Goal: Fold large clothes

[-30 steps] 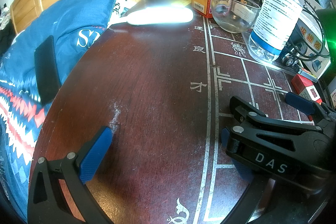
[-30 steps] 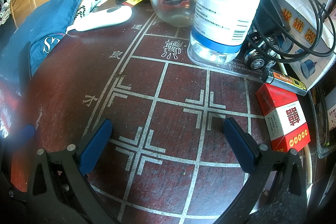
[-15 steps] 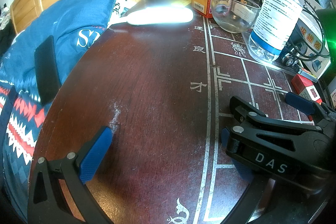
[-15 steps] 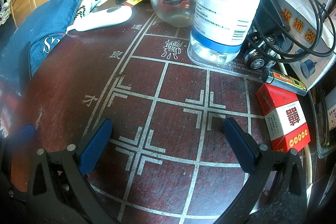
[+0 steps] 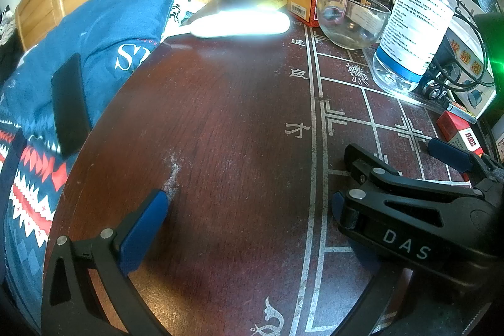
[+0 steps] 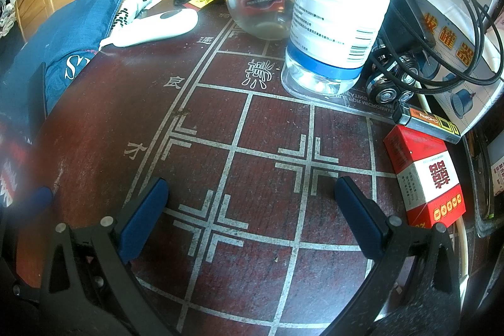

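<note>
my left gripper (image 5: 249, 216) and right gripper (image 6: 252, 210) are still resting spread wide and empty on the table (image 5: 226, 122); nothing is shifting, seemingly; the blue garment (image 5: 104, 30) is lying beside it, unfolded

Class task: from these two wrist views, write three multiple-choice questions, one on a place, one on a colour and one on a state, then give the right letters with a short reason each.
1. Where does the glass bowl stand?
A. beside the water bottle, on the table
B. on the blue fabric
C. on the red packet

2. What colour are the pads on the right claw?
A. red
B. blue
C. white

3. How do both claws stand?
A. shut on cloth
B. shut on a bottle
C. open, holding nothing

Answers: 1 A, bowl and bottle stand side by side at the table's far end. 2 B, both pads show blue. 3 C, bare table shows between the spread fingers of the right claw and the left claw.
</note>
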The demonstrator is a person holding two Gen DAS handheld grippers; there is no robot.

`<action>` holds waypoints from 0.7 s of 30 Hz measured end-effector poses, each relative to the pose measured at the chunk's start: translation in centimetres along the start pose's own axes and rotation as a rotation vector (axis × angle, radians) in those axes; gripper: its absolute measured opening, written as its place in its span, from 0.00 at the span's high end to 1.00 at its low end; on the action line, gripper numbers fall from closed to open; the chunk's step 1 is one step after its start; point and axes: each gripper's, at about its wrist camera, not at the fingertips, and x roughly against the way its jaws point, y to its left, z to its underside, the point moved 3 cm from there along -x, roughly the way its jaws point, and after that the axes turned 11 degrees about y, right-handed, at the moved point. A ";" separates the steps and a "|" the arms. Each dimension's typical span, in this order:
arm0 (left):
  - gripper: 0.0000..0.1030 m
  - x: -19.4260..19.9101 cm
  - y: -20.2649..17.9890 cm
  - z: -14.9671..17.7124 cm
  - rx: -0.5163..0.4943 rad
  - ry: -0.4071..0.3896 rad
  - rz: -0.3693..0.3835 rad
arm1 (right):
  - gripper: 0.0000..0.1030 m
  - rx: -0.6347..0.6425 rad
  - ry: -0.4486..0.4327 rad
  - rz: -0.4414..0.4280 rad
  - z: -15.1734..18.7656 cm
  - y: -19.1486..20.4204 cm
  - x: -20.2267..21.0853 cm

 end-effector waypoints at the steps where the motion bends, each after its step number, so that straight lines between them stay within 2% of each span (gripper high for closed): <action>1: 0.00 0.3 0.1 0.2 0.000 0.000 0.000 | 0.00 0.000 0.000 0.000 0.0 0.0 0.0; 21: 0.00 0.0 0.0 0.0 0.000 0.000 0.001 | 0.00 0.012 -0.001 -0.004 0.0 -0.1 0.0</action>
